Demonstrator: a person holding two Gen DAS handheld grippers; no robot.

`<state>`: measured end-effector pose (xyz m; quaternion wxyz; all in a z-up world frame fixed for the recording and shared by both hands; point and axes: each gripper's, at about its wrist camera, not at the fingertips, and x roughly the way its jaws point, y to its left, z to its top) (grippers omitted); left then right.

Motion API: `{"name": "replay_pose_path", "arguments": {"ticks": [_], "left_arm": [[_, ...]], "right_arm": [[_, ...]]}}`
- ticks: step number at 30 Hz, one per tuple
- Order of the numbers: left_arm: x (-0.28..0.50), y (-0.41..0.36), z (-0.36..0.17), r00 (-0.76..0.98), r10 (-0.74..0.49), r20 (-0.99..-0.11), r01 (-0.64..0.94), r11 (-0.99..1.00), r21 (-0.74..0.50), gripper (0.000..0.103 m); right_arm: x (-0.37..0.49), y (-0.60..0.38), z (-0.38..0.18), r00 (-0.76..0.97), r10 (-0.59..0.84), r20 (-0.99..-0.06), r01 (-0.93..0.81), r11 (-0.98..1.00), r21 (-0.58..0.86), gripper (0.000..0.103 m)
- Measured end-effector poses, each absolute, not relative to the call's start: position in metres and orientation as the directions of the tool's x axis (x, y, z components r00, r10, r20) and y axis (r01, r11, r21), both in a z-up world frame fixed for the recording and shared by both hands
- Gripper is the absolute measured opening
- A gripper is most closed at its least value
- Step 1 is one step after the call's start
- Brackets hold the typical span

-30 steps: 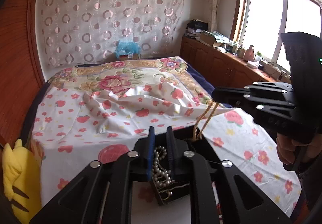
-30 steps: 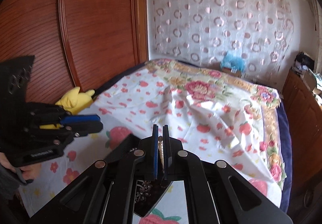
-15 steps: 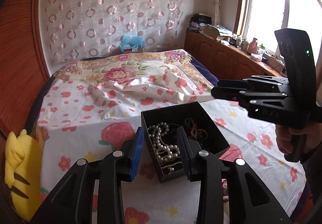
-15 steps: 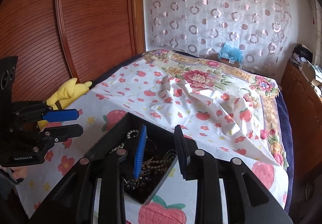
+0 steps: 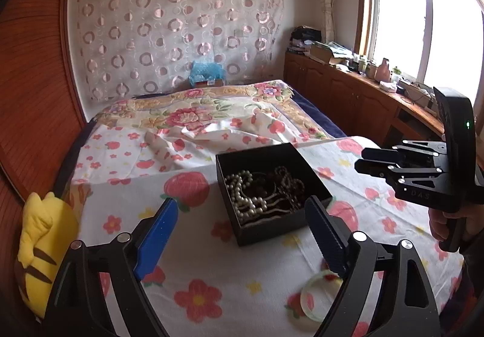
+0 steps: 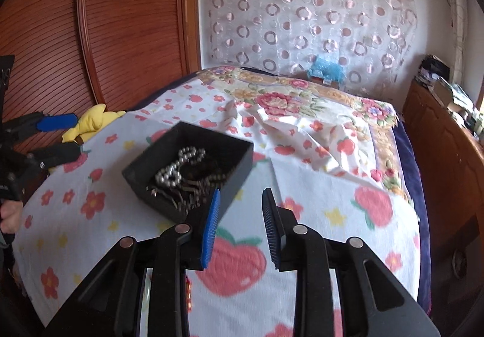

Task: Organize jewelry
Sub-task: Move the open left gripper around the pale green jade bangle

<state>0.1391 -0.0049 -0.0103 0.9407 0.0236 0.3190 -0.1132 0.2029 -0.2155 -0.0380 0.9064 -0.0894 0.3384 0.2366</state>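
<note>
Floral bedspread [image 5: 211, 276], jewelry box [image 5: 266, 161], bangle [image 5: 317, 294] (left view only)

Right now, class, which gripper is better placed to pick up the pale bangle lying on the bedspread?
Left. The left gripper has its jaws opening wide and empty, and the bangle lies just under its right finger. The right gripper shows only bedspread between its jaws.
</note>
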Motion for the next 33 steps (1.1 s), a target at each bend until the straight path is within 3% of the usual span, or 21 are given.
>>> {"name": "replay_pose_path", "arguments": {"ticks": [19,33], "left_arm": [[0.1,-0.053,-0.079,0.641,-0.255,-0.724,0.322,0.946,-0.047,0.087],[0.098,-0.092,-0.113,0.55,-0.253,-0.796,0.399,0.917,-0.016,0.087]], "right_arm": [[0.112,-0.238,-0.092,0.607,0.379,-0.698,-0.461,0.884,0.079,0.031],[0.11,-0.243,-0.101,0.594,0.384,-0.707,-0.454,0.886,0.1,0.031]]}}
